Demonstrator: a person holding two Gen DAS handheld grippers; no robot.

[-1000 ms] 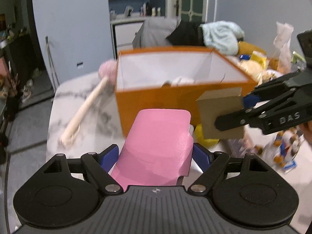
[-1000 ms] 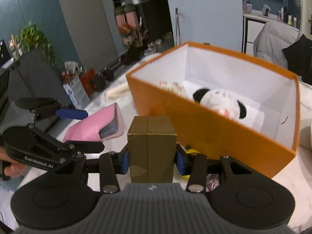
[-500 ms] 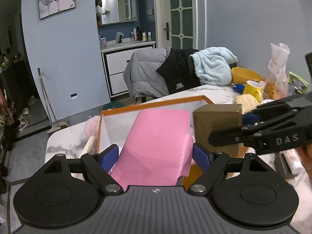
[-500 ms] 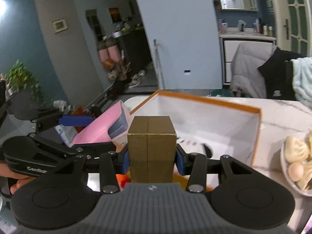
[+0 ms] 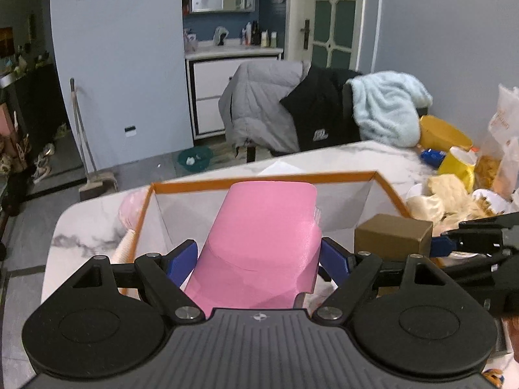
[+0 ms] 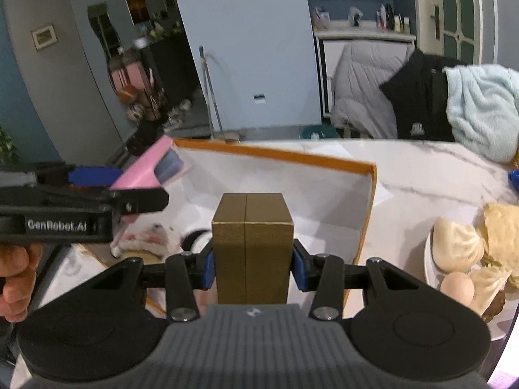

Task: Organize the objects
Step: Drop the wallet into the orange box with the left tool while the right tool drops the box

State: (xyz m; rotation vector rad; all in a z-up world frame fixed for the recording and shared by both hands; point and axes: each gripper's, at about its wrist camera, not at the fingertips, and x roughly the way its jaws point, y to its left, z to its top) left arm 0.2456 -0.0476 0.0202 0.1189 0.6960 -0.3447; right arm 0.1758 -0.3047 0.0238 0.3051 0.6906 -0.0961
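My left gripper [image 5: 259, 259] is shut on a pink pouch [image 5: 262, 243] and holds it over the open orange box [image 5: 259, 178]. My right gripper [image 6: 253, 265] is shut on a brown cardboard box [image 6: 251, 243], also over the orange box [image 6: 369, 194]. The brown box shows at the right in the left wrist view [image 5: 392, 236]; the pink pouch shows at the left in the right wrist view [image 6: 146, 168]. A panda plush [image 6: 162, 236] lies inside the orange box.
A pink-headed wooden massage hammer [image 5: 128, 217] lies on the marble table [image 5: 87, 227] left of the box. A plate of buns and an egg [image 6: 460, 259], a yellow cup [image 5: 457, 165] and snack bags stand to the right. A chair with jackets [image 5: 292, 110] stands behind.
Both grippers have risen from beside the orange box to above its opening, carrying the pink pouch and the brown box with them.
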